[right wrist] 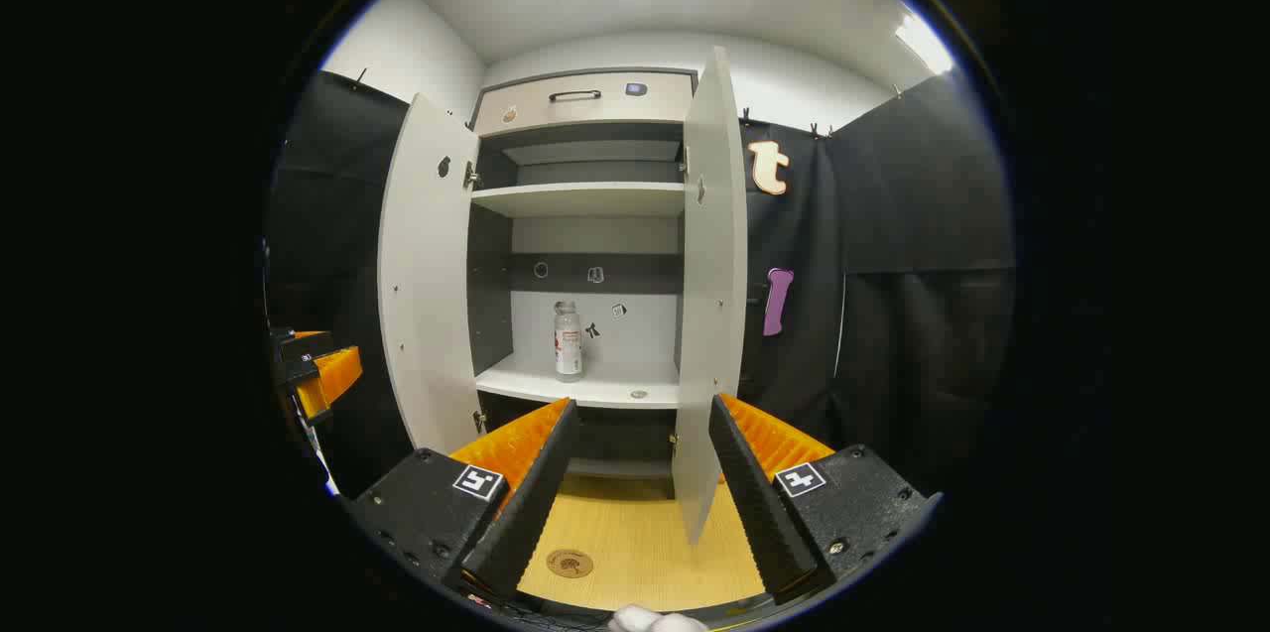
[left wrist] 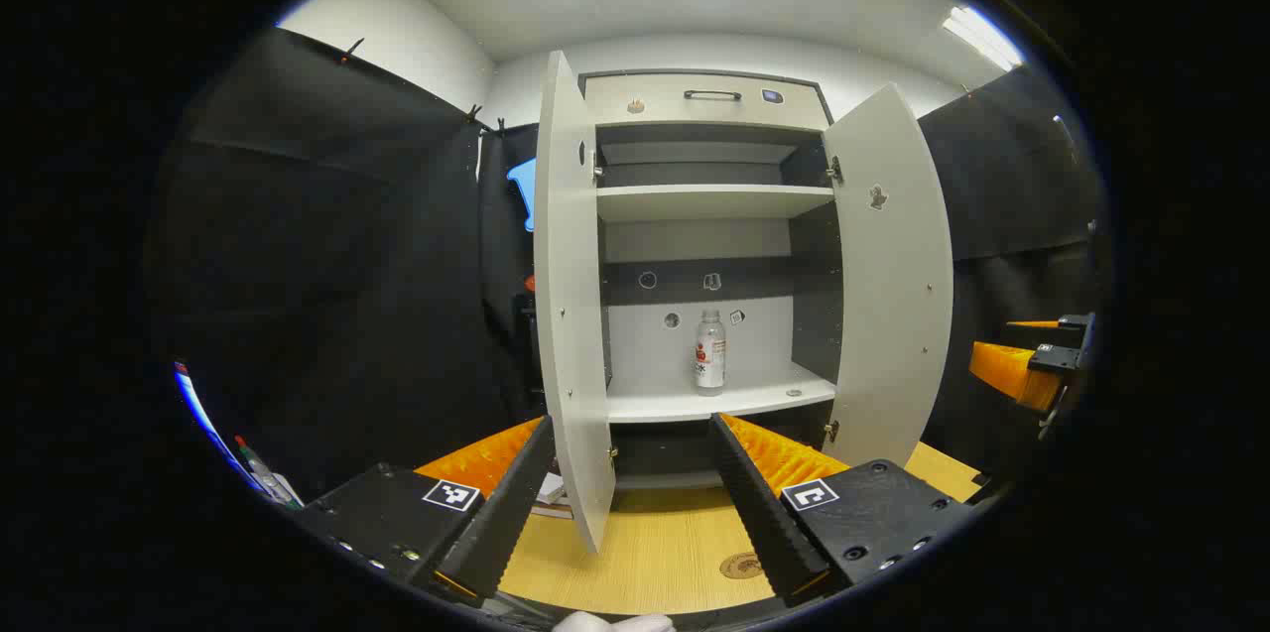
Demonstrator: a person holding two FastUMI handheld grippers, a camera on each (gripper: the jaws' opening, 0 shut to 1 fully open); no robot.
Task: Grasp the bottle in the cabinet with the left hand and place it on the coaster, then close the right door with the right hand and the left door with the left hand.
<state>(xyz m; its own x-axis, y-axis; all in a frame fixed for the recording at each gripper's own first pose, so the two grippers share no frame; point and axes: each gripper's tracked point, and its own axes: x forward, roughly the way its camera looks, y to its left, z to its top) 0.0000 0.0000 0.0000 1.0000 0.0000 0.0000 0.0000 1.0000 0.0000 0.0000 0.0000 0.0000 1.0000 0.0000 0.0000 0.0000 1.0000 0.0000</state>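
A clear bottle (left wrist: 710, 351) with a red and white label stands upright on the lower shelf (left wrist: 734, 399) of the open cabinet; the right gripper view shows the bottle (right wrist: 568, 340) there too. Both doors stand wide open: the left door (left wrist: 573, 315) and the right door (left wrist: 891, 275). A round brown coaster (left wrist: 742, 566) lies on the wooden table in front of the cabinet, also seen as the coaster (right wrist: 570, 564) in the right gripper view. My left gripper (left wrist: 632, 434) is open and holds nothing, well short of the cabinet. My right gripper (right wrist: 640, 414) is open too, with nothing in it.
The cabinet has an upper shelf (left wrist: 709, 200) and a top drawer with a handle (left wrist: 711, 95). Black cloth walls flank it on both sides. The wooden table (left wrist: 655, 553) runs below the cabinet. Pens and a screen edge (left wrist: 260, 473) sit at far left.
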